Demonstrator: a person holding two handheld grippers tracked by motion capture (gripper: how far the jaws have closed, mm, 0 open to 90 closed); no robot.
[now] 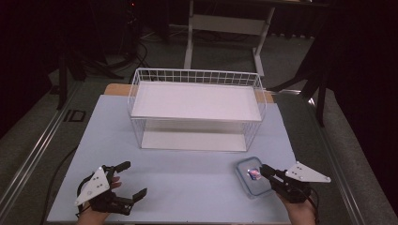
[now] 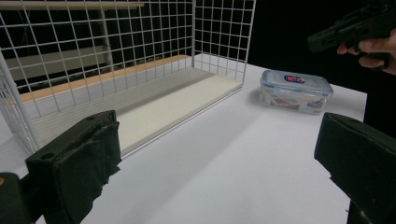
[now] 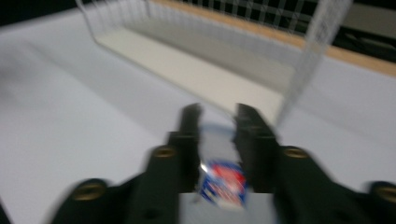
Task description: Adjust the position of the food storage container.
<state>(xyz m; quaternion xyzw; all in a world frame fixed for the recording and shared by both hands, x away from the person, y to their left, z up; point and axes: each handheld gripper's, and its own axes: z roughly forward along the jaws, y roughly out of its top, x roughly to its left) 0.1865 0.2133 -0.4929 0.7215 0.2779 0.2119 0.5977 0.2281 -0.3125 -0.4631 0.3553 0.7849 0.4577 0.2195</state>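
Clear plastic box (image 1: 254, 176) with a blue-rimmed lid and a red-blue label sits on the table (image 1: 187, 164), directly under the right gripper (image 1: 264, 169). Right jaws stand narrow, a small gap between them, poised over the label with nothing held; that view is blurred, so contact cannot be told. Risk, as I judge it: the gap looks too slim to span the box, so pressing down would skid it or tip the lid. Left gripper (image 1: 136, 180) has jaws wide and empty, box well ahead of them. Wire rack (image 1: 197, 110) stands beyond both, near enough to snag a hasty lift.
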